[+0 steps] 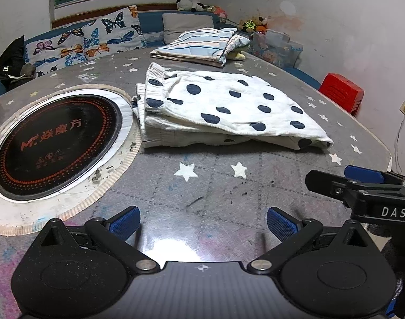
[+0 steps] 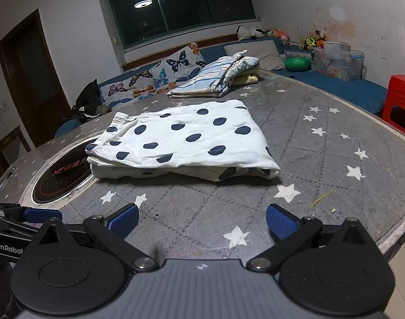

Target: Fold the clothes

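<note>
On the round black glass cooktop (image 1: 56, 147) set into the grey star-patterned table, we read an orange "M" logo followed by the Chinese characters "焱魔方". We see white letters "DAS" on the black right gripper (image 1: 393, 212), and "GenRobot" on the black left gripper (image 2: 7, 247).

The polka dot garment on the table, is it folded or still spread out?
Folded. The polka dot garment lies in stacked layers, with lower layers showing under its near edge, on the table. Neither gripper touches it.

1 polka-dot garment (image 1: 229, 106), 1 striped folded pile (image 1: 199, 46), 1 round cooktop (image 1: 56, 146), 1 red stool (image 1: 341, 91).
</note>
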Demonstrator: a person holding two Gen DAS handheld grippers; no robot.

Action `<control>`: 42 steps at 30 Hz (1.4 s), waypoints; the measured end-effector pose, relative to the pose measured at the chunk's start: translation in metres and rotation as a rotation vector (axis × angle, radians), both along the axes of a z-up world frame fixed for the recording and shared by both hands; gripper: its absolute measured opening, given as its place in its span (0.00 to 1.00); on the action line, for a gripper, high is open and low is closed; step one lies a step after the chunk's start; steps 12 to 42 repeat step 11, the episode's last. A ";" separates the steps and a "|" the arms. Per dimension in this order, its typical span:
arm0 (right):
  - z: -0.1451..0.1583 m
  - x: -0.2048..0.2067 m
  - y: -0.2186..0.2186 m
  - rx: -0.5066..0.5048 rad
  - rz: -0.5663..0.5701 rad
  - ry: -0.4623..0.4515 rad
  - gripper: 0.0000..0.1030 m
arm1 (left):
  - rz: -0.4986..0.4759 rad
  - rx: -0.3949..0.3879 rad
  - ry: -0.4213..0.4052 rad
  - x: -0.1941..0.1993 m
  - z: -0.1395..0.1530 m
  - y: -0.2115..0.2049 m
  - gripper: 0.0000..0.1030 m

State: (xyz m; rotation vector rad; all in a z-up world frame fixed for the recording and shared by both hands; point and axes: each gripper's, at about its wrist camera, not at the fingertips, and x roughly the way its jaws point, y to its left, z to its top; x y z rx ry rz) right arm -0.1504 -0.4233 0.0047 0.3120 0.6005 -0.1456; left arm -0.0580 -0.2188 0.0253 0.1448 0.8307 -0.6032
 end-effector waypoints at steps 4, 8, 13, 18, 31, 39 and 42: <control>0.000 0.001 0.000 -0.003 0.003 -0.002 1.00 | 0.007 -0.004 0.002 0.001 -0.001 0.000 1.00; 0.001 0.002 0.001 -0.006 0.005 -0.003 1.00 | 0.013 -0.006 -0.011 0.002 0.000 0.000 1.00; 0.001 0.004 0.001 -0.011 0.006 -0.003 1.00 | 0.005 -0.003 -0.014 0.003 0.001 0.000 1.00; 0.001 0.004 0.001 -0.011 0.006 -0.003 1.00 | 0.005 -0.003 -0.014 0.003 0.001 0.000 1.00; 0.001 0.004 0.001 -0.011 0.006 -0.003 1.00 | 0.005 -0.003 -0.014 0.003 0.001 0.000 1.00; 0.001 0.004 0.001 -0.011 0.006 -0.003 1.00 | 0.005 -0.003 -0.014 0.003 0.001 0.000 1.00; 0.001 0.004 0.001 -0.011 0.006 -0.003 1.00 | 0.005 -0.003 -0.014 0.003 0.001 0.000 1.00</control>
